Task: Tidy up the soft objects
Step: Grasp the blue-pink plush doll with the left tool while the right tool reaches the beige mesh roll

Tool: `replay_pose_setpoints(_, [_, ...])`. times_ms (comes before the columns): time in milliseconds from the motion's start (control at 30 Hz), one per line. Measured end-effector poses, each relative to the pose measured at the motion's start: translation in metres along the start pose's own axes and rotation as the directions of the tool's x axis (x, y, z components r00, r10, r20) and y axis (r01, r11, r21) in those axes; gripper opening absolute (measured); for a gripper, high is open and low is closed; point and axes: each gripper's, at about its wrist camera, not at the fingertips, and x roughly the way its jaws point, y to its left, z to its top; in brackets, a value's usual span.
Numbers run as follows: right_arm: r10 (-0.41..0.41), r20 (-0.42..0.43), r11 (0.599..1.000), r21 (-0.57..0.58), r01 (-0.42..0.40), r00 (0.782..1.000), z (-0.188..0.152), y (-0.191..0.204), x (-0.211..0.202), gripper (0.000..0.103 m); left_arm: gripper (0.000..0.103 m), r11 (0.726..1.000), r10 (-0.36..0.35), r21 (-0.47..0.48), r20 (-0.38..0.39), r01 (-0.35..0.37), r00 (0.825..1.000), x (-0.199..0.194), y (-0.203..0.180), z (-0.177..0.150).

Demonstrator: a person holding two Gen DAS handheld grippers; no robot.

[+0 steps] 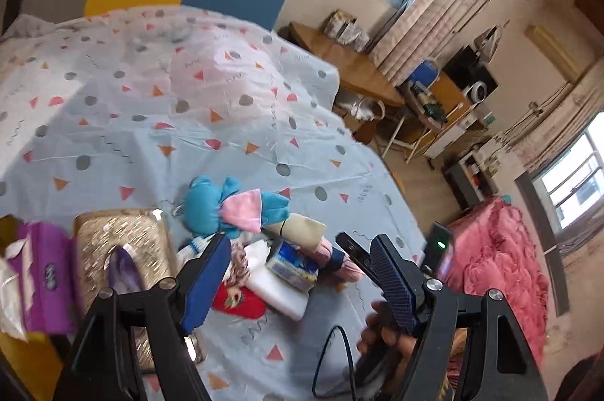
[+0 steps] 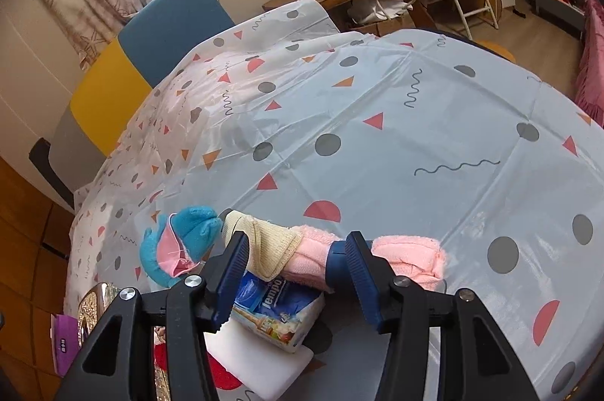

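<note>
We see a table [image 2: 377, 91] under a patterned cloth, with the soft things heaped at its near edge. Our left gripper [image 1: 302, 284] hangs above the heap with its jaws spread wide and nothing between them. Our right gripper [image 2: 298, 272] is low over the pile, jaws parted around the pink towel [image 2: 407, 257] where a dark blue band [image 2: 336, 259] wraps it; we cannot tell whether the pads press on it. A beige cloth [image 2: 264, 242] lies over the towel's left end. Beside that sits a blue plush toy [image 1: 222, 208] with a pink bib. Under the towel lies a tissue pack [image 2: 275, 314] on a white pad [image 2: 264, 363], with a red item [image 1: 241, 303] just beside. To the left stand a gold box [image 1: 128, 242] and a purple pack [image 1: 41, 272].
</note>
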Motion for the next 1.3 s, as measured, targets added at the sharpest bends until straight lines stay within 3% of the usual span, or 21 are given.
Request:
replay_pose_setpoints(333, [0.016,-0.015,0.995,0.102,-0.014,1.0,0.004,-0.018,-0.002,0.054,0.072,0.979,0.023,-0.193,-0.196,-0.061,0.98,0.109,0.028,0.026])
replay_pose_setpoints(500, [0.06,-0.04,0.992,0.117,-0.055,0.997,0.003,-0.017,0.001,0.054,0.075,0.94,0.086,-0.297,-0.274,-0.17,0.958,0.151,0.055,0.028])
replay_pose_setpoints(567, [0.065,-0.041,0.992,0.112,-0.06,0.997,0.003,-0.016,-0.001,0.054,0.085,0.939,0.119,-0.276,-0.304,-0.207,0.945,0.166,0.059,0.032])
replay_pose_setpoints(767, [0.096,-0.067,0.989,0.122,-0.087,0.993,0.001,-0.016,0.001,0.055,0.087,0.914,0.183,-0.284,-0.348,-0.289,0.92,0.198,0.076,0.035])
replay_pose_setpoints(933, [0.101,-0.076,0.987,0.135,-0.09,0.992,0.001,-0.018,0.002,0.055,0.094,0.93,0.24,-0.19,-0.335,-0.315,0.911,0.214,0.075,0.043])
replay_pose_setpoints(1167, [0.102,-0.109,0.987,0.134,-0.087,0.989,-0.002,-0.015,0.007,0.055,0.094,0.921,0.333,-0.081,-0.347,-0.382,0.877,0.216,0.079,0.049])
replay_pose_setpoints(1200, [0.102,-0.114,0.988,0.126,-0.087,0.988,-0.002,-0.014,0.007,0.055,0.094,0.92,0.339,-0.065,-0.359,-0.386,0.869,0.218,0.079,0.051])
replay_pose_setpoints(1300, [0.095,-0.119,0.99,0.118,-0.081,0.988,-0.003,-0.013,0.009,0.055,0.072,0.927,0.36,0.028,-0.352,-0.374,0.864,0.217,0.072,0.053])
